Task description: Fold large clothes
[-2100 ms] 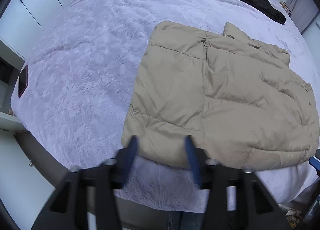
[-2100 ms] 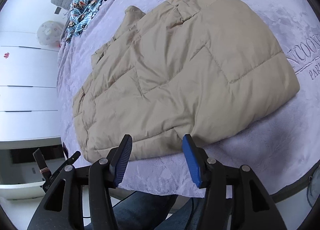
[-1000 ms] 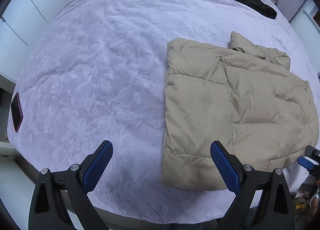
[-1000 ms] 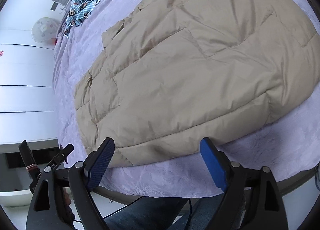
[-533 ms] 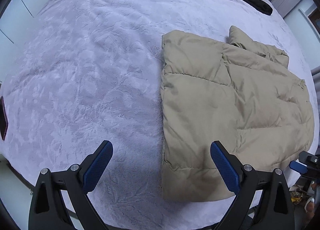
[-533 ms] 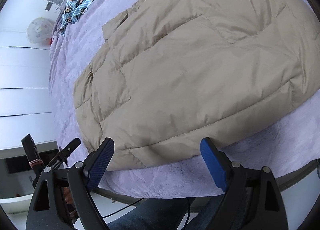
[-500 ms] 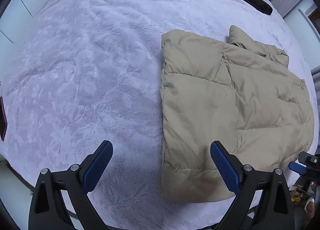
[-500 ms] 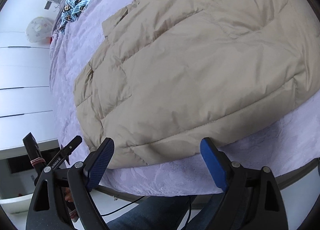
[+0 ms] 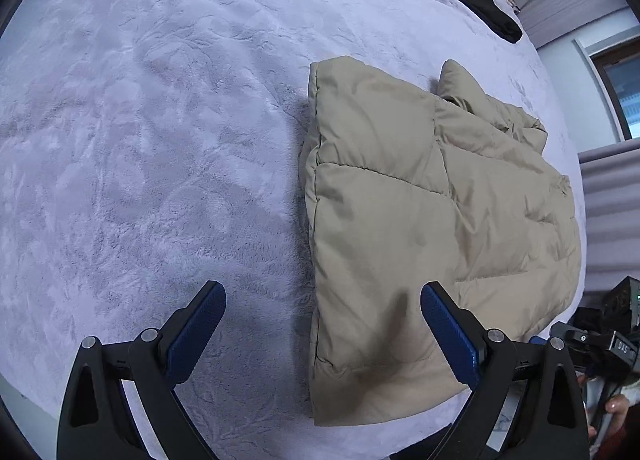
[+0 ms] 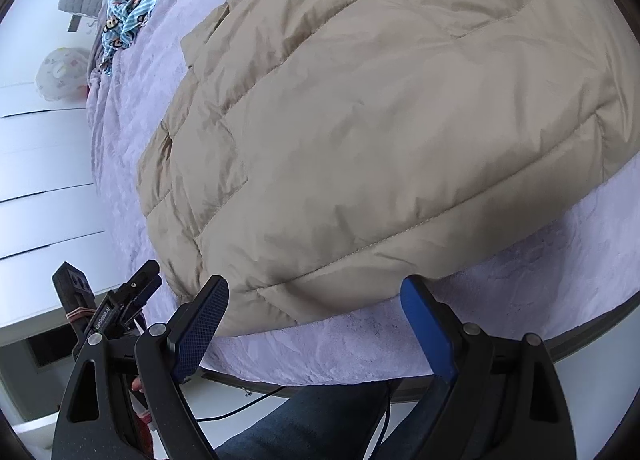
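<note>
Both grippers have spread wide and drifted to the near hem of the jacket point(image 9: 432, 196).
Left gripper point(image 9: 322, 322) and right gripper point(image 10: 314, 314), released and empty, straddle the near corners on the bed point(image 9: 160, 100), likely for another fold.

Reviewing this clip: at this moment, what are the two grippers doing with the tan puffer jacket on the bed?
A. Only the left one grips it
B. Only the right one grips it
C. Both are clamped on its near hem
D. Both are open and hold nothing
D: the left gripper and the right gripper both show blue fingers spread wide, with no fold of the tan puffer jacket pinched between them.
</note>
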The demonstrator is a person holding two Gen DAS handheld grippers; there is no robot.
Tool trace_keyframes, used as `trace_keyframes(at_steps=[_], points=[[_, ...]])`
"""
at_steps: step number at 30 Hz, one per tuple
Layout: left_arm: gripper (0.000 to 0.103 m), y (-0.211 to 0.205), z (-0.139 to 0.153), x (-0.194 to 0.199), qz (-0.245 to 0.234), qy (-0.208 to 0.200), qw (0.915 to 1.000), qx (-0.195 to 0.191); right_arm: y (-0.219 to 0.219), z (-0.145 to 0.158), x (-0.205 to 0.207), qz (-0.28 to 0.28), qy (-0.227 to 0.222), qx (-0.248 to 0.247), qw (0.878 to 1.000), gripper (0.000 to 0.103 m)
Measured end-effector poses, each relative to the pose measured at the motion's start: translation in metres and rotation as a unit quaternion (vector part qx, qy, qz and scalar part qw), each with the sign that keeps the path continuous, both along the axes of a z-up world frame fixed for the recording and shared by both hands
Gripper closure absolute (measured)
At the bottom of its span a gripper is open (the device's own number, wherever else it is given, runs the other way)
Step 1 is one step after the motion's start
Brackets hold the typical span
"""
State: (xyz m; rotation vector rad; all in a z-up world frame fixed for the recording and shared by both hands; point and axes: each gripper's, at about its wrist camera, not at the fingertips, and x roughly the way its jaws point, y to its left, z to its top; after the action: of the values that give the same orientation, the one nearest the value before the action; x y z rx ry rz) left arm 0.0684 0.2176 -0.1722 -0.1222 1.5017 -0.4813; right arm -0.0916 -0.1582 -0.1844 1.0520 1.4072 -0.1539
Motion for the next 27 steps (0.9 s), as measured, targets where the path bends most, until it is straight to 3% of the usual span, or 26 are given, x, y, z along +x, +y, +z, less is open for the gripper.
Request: trace_keyframes(at_steps=[5,10,17,26,27], points=[[0.005,-0.001,-0.022,0.013,-0.029,0.034,0.9980,-0.044,-0.004,-0.002,-0.003,-0.006,0.009,-0.003,1.000,0.013],[0.005,-0.018,-0.059,0.023,-0.051,0.108,0.9849,-0.126,-0.004,-0.001,-0.001,-0.005,0.019,-0.011,1.000,0.013],[0.005,-0.057,-0.072,0.041,-0.070,0.131,0.9691,-0.197,0.002,0.000,0.006,0.002,0.030,-0.020,0.999,0.013],[0.005,-0.092,-0.081,0.036,-0.134,0.139,0.9649,-0.178,0.008,-0.001,0.009,0.007,0.038,-0.025,0.999,0.013],[0.010,-0.093,-0.080,0.037,-0.137,0.143,0.9645,-0.175,0.008,-0.001,0.010,0.008,0.039,-0.025,0.999,0.013]])
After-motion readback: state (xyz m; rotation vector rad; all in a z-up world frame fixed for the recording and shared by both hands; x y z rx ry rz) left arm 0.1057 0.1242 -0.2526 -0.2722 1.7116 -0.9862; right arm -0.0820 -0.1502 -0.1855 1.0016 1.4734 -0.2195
